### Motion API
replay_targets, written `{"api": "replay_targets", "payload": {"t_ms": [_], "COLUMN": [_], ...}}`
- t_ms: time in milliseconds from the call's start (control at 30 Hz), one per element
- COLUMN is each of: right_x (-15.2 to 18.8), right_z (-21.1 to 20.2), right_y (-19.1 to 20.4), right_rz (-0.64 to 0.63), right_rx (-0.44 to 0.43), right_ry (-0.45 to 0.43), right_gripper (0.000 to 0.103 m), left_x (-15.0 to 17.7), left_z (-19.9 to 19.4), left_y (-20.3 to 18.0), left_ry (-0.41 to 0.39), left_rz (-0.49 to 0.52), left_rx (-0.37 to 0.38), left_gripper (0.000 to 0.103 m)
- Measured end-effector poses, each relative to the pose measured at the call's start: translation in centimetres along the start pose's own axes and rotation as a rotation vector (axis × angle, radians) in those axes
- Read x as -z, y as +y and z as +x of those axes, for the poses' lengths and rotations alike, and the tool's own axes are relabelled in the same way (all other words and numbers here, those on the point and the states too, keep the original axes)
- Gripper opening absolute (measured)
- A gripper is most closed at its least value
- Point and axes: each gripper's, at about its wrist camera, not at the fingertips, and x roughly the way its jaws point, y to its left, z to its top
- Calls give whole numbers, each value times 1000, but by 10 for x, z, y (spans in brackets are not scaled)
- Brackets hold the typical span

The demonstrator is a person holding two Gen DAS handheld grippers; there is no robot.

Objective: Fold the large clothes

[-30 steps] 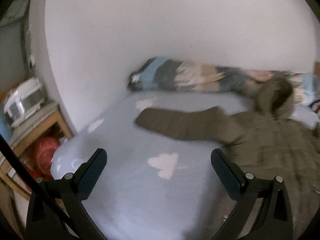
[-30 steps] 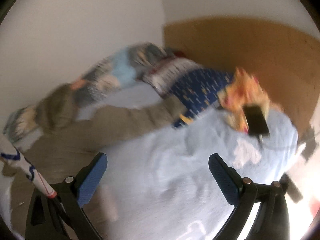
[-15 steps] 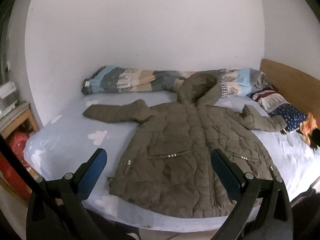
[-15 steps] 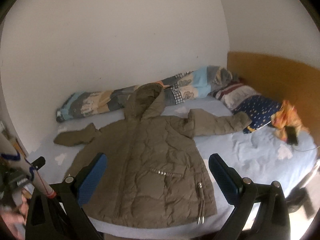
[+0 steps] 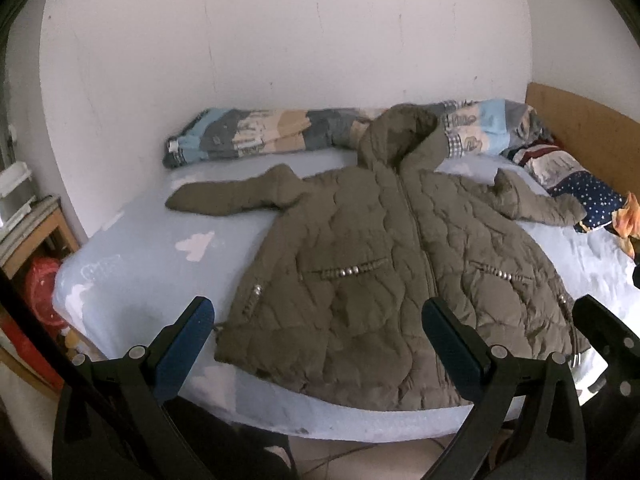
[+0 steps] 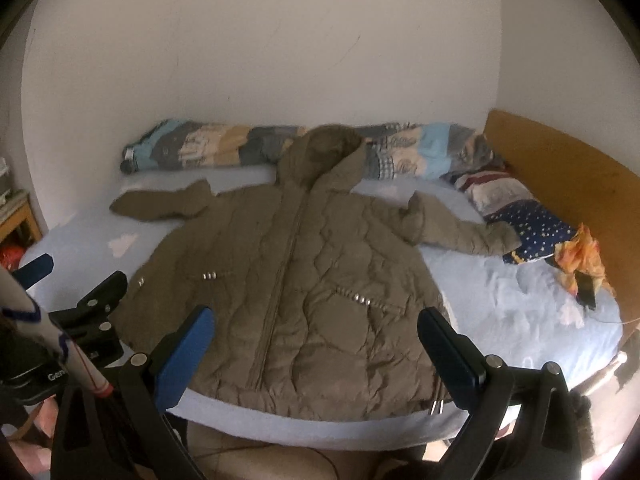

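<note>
Olive quilted hooded jacket spread flat, front up, zip closed, on bed with pale blue sheet; hood toward wall, both sleeves stretched sideways, hem near front edge. Rolled patterned duvet along white wall behind hood; star-print pillow beside wooden headboard at right. Left tongs and right tongs held short of bed's near edge, both spread apart, gripping nothing.
</note>
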Motion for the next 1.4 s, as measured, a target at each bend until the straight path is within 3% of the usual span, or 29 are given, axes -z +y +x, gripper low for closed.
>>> {"api": "replay_targets", "payload": {"t_ms": [467, 1400], "right_x": [11, 13], "right_z": [10, 11], "right_y": [-4, 0], "right_rz": [24, 20], "right_rx": [31, 28], "right_ry": [57, 55], "right_gripper": [103, 103], "left_x": [5, 9], "left_z": [10, 11], "left_y": [-9, -13], "left_ry": [25, 26], "left_rz": [20, 36], "left_rx": [17, 11], "left_gripper": [103, 103]}}
